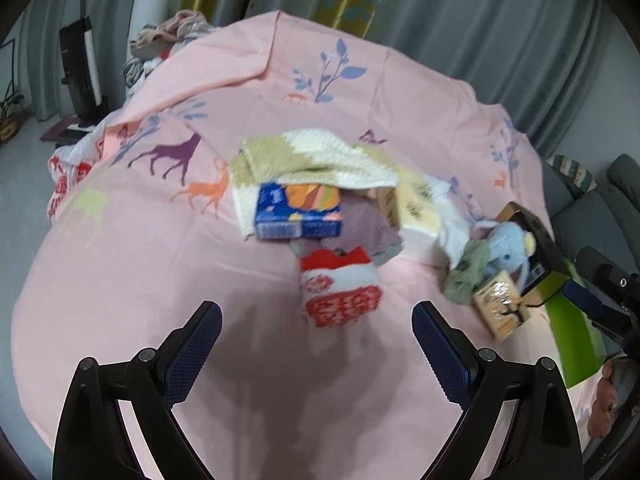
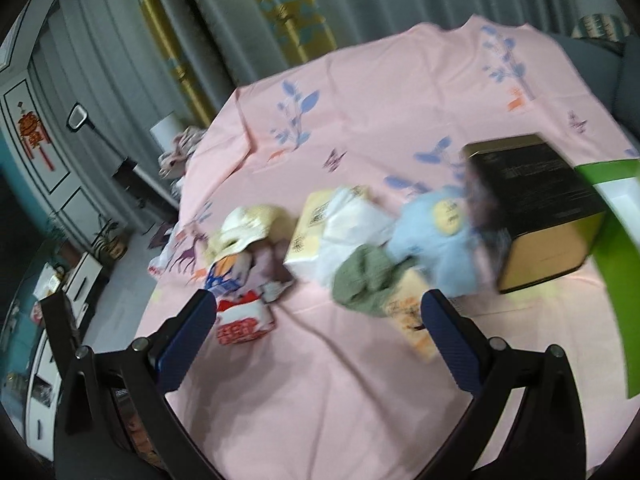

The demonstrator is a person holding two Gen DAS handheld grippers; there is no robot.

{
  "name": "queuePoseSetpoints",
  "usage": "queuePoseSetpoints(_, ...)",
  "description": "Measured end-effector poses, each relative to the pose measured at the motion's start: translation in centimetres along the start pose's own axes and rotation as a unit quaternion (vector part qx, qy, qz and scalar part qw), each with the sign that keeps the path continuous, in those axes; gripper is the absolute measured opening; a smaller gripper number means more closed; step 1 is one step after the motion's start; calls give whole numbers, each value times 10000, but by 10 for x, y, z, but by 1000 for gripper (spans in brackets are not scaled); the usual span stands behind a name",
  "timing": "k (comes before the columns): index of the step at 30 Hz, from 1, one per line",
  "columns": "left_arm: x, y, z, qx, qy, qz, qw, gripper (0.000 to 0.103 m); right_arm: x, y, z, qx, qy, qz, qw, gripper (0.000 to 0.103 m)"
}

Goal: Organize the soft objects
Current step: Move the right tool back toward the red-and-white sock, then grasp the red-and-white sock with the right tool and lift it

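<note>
Room: grey curtains (image 1: 460,20) with yellow patterned panels hang behind a table under a pink cloth (image 1: 120,280) printed with deer and leafy sprigs.
Pile: we see the soft things mixed with boxes in a loose heap across the middle of the cloth, running toward its right edge.
Sock: a red-and-white sock (image 1: 340,292) lies nearest us, at the front of the heap and touching a purple cloth (image 1: 364,224) behind it.
Towel: a beige-and-white towel (image 1: 320,156) is draped over a blue box (image 1: 298,212), so we judge the box must come out from under it.
Plush: a blue plush (image 1: 506,248) leans against a black box (image 1: 540,248), with a green rag (image 1: 468,276) at its foot.
Bin: a green bin (image 1: 576,332) sits at the right edge, probably where we sort things to.
Left gripper (image 1: 316,344): fingers wide apart, empty, hovering just short of the sock, likely our first pick.
Right gripper (image 2: 318,328): fingers wide apart, empty, above the front of the cloth facing the rag; this view is blurred.
</note>
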State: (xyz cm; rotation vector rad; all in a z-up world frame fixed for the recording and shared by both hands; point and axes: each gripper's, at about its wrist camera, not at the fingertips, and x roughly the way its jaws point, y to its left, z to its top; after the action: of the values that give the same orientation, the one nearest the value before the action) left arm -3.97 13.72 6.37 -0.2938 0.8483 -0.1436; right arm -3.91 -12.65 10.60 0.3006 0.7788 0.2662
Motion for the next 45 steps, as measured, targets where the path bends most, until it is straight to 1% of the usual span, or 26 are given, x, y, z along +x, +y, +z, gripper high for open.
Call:
queuePoseSetpoints(3, 10, 6, 0, -41, 37, 37, 10000, 96, 25, 16, 0, -101, 328, 235, 9991, 93)
queuePoseSetpoints(6, 25, 12, 2, -260, 219, -137, 9993, 96, 55, 30, 1, -108, 692, 456, 9965, 88)
queuePoseSetpoints(8, 33, 11, 2, -279, 305, -205, 9989, 93, 79, 38, 0, -85, 1025, 636, 9927, 79)
queuePoseSetpoints(10, 41, 9, 2, -229, 372, -191, 9989, 90, 102, 45, -1, -64, 1373, 804, 9872, 75)
queuePoseSetpoints(12, 50, 8, 0, -223, 471, -160, 9985, 89, 121, 48, -4, -36, 1613, 826, 9834, 74)
queuePoseSetpoints(14, 57, 8, -3, -260, 555, -71, 9981, 76, 136, 50, -8, -107, 1788, 770, 9808, 73)
queuePoseSetpoints(15, 59, 7, -3, -263, 513, -32, 9983, 76, 144, 51, -12, -126, 1859, 731, 9798, 72)
queuePoseSetpoints(17, 59, 7, -3, -267, 479, -77, 9985, 74, 152, 49, -15, -104, 1955, 742, 9778, 71)
queuePoseSetpoints(18, 59, 7, -2, -273, 476, -113, 9984, 72, 157, 48, -17, -80, 2006, 748, 9768, 68)
queuePoseSetpoints(19, 59, 7, -3, -281, 478, -174, 9983, 65, 160, 47, -18, -70, 2067, 774, 9753, 66)
queuePoseSetpoints(20, 59, 7, -3, -307, 500, -230, 9980, 58, 164, 48, -21, -58, 2125, 843, 9735, 60)
queuePoseSetpoints(21, 60, 7, -3, -334, 537, -279, 9976, 53, 167, 47, -23, 5, 2140, 962, 9721, 56)
queuePoseSetpoints(23, 61, 5, -3, -325, 583, -407, 9969, 38, 167, 45, -25, 79, 2146, 1055, 9709, 53)
queuePoseSetpoints(24, 60, 2, -3, -279, 587, -439, 9969, 36, 165, 46, -26, 43, 2119, 1041, 9717, 51)
queuePoseSetpoints(27, 55, -7, -3, -77, 506, -304, 9982, 36, 156, 51, -26, -84, 2010, 999, 9745, 48)
queuePoseSetpoints(29, 51, -11, -3, -47, 485, -318, 9983, 35, 149, 52, -25, -119, 1922, 943, 9767, 48)
queuePoseSetpoints(32, 42, -19, 0, 64, 347, -373, 9987, 35, 137, 50, -19, -114, 1766, 934, 9798, 47)
queuePoseSetpoints(40, 12, -50, 3, 453, -78, -707, 9964, 35, 91, 46, -4, -215, 1144, 755, 9903, 47)
queuePoseSetpoints(45, -2, -75, 5, 669, -353, -908, 9930, 35, 62, 34, 3, -46, 678, 676, 9954, 48)
